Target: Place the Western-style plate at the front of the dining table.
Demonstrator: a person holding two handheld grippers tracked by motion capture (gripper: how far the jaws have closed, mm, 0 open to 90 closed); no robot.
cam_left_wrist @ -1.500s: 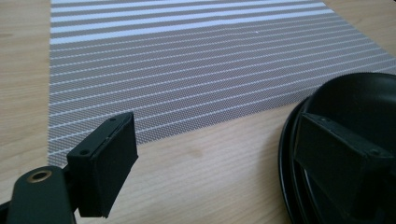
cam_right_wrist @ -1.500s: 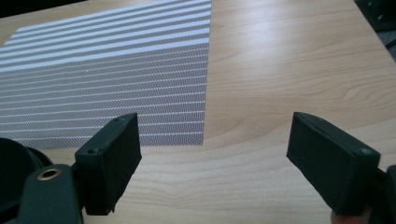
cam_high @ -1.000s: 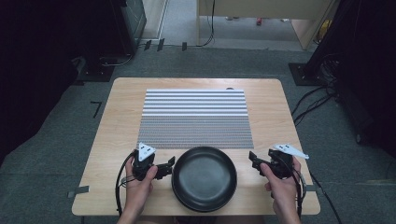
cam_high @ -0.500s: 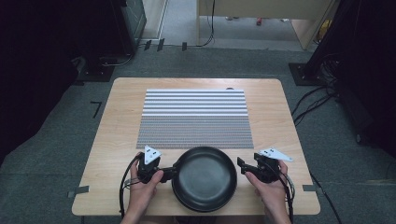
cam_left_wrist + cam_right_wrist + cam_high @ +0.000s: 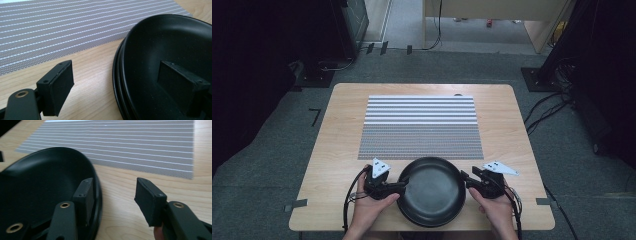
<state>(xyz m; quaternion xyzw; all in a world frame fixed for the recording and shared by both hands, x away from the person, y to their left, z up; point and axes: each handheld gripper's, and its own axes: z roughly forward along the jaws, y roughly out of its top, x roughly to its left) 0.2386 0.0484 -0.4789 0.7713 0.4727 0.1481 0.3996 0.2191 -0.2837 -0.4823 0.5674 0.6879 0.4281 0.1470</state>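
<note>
Black pan (image 5: 431,191): flat on the table (image 5: 337,150), near edge, midway between left and right, just clear of the near border of the striped grey mat (image 5: 421,127). Empty inside; no handle to be made out.

Left claw (image 5: 401,187): at the pan's left rim, wide apart. Per the left gripper view, one jaw inside the pan (image 5: 175,62) over the dark bottom, the other outside over bare wood, rim running between them. No contact with the rim wall evident on either side.

Right claw (image 5: 466,179): at the pan's right rim, likewise wide. Per the right gripper view, one jaw inside the pan (image 5: 45,187) close against the rim, the other well out over the table, a clear gap of wood between it and the rim. Not closed.

Progress, as judged: approach done, both claws placed astride opposite rims. Grip not yet made on either side; pan not lifted. Remaining: closing of both claws on the rim, a level two-sided lift, and carriage to wherever intended, the mat on the far side being the likeliest spot. Early stage overall.

Elsewhere: mat bare, remainder of table bare, cables trailing from both claws off the near edge.
</note>
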